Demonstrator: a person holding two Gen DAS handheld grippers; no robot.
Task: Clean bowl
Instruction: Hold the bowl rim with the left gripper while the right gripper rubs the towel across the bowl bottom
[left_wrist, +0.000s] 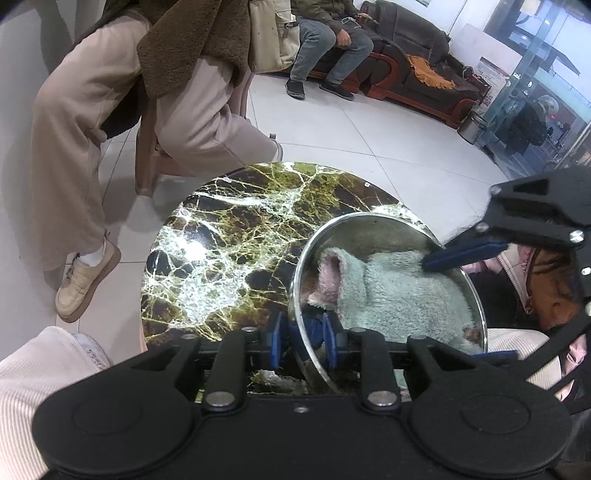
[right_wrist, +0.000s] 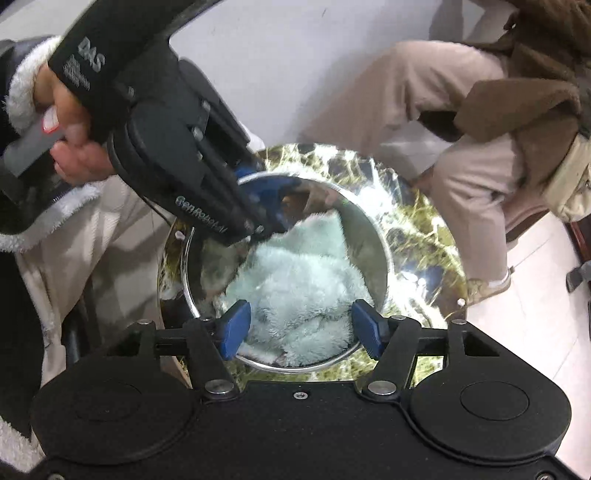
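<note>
The left gripper (left_wrist: 304, 341) is pinching the steel bowl (left_wrist: 373, 221) rim; the right gripper (right_wrist: 301, 330) is hanging open-jawed over the cloth (right_wrist: 299, 280) inside. Wiping seems underway, cleanliness unclear.

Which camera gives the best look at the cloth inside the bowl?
The right wrist view: it looks down into the bowl, showing the cloth almost whole between the right tool's open fingers. The left wrist view sees the cloth from the side, partly behind the rim.
</note>
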